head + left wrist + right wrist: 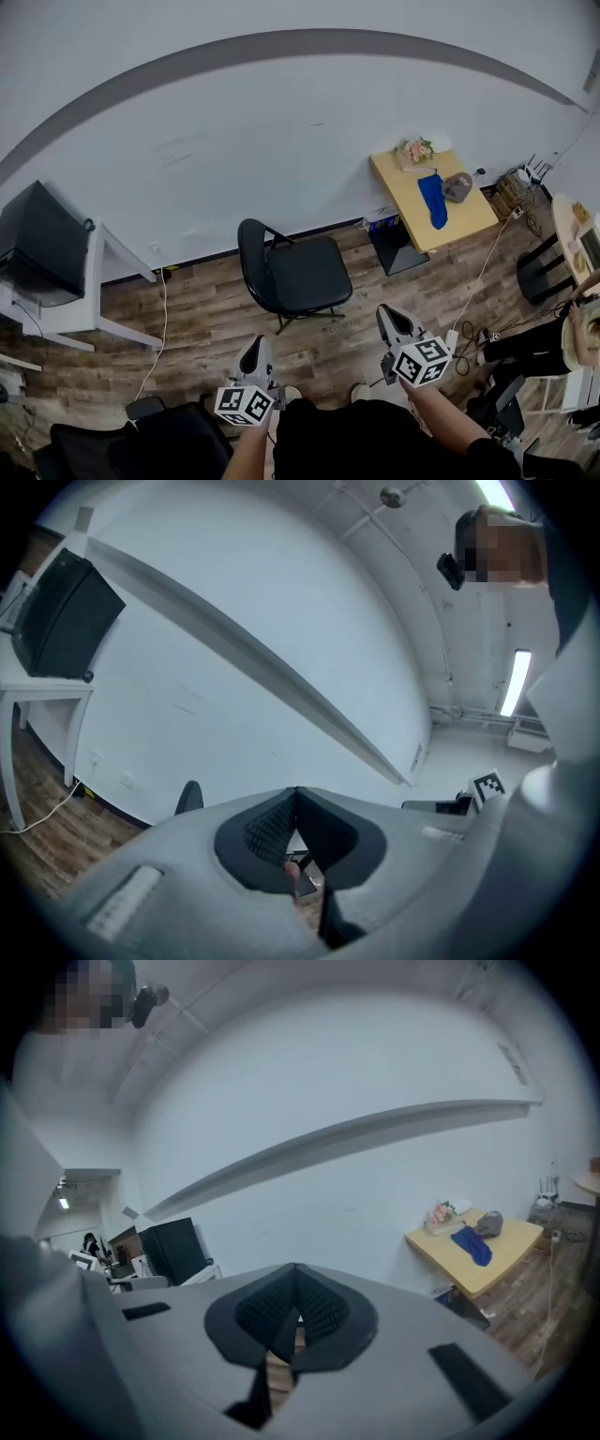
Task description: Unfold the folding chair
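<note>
The black folding chair [292, 274] stands unfolded on the wooden floor, with its seat down and its back towards the left. My left gripper [253, 347] hangs in front of it, a little to the left, and is apart from it. The right gripper [390, 317] is just right of the seat's near corner, also apart. In the left gripper view the jaws [296, 792] meet at the tips with nothing between them, and the chair's back [189, 799] peeks over the left jaw. The right gripper [295, 1267] has its pads together and empty too.
A yellow table [469, 217] at the right wall bears a blue cloth [433, 199], flowers and a grey cap. A black box [42, 239] sits on a white desk [112, 253] at the left. Another black chair [150, 441] is near left. Cables lie on the floor.
</note>
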The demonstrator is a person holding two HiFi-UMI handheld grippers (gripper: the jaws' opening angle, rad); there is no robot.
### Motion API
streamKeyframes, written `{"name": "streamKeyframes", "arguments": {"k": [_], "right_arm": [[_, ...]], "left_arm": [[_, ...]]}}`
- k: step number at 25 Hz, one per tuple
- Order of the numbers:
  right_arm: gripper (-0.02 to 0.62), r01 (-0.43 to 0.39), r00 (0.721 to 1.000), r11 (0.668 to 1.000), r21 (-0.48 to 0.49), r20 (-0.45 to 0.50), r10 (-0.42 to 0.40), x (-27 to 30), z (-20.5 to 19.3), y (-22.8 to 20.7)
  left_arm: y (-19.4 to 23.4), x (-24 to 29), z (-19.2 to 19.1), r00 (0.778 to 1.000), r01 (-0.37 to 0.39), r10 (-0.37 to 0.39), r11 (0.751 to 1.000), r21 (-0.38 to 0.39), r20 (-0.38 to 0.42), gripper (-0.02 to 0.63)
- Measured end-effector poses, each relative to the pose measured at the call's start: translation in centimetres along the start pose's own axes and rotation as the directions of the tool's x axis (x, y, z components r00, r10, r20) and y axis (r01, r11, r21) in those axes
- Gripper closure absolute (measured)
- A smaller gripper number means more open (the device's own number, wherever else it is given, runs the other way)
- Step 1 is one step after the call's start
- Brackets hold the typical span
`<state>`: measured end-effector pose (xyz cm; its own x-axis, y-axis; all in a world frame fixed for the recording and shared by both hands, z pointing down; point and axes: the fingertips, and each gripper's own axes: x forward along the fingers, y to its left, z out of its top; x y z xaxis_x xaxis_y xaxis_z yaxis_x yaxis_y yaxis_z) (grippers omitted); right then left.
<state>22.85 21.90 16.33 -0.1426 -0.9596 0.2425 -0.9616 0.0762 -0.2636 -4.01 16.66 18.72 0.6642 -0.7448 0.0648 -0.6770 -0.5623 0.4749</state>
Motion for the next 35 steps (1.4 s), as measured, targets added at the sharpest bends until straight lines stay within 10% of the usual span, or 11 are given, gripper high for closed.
{"name": "streamKeyframes", "arguments": {"k": [14, 35], "right_arm": [[0.595, -0.057, 0.997, 0.985, -0.165, 0.033, 0.063, -6.9, 2.2, -11.9], [0.595, -0.037, 0.999, 0.982, -0.185, 0.028, 0.043, -10.7, 0.9, -16.4]], "left_arm": [[-14.6, 6.2, -4.3, 0.993, -0.107, 0.099, 0.988, 0.109, 0.071, 0.592], [-18.4, 5.3, -7.3, 0.98, -0.188, 0.176, 0.971, 0.144, 0.09, 0.592]]}}
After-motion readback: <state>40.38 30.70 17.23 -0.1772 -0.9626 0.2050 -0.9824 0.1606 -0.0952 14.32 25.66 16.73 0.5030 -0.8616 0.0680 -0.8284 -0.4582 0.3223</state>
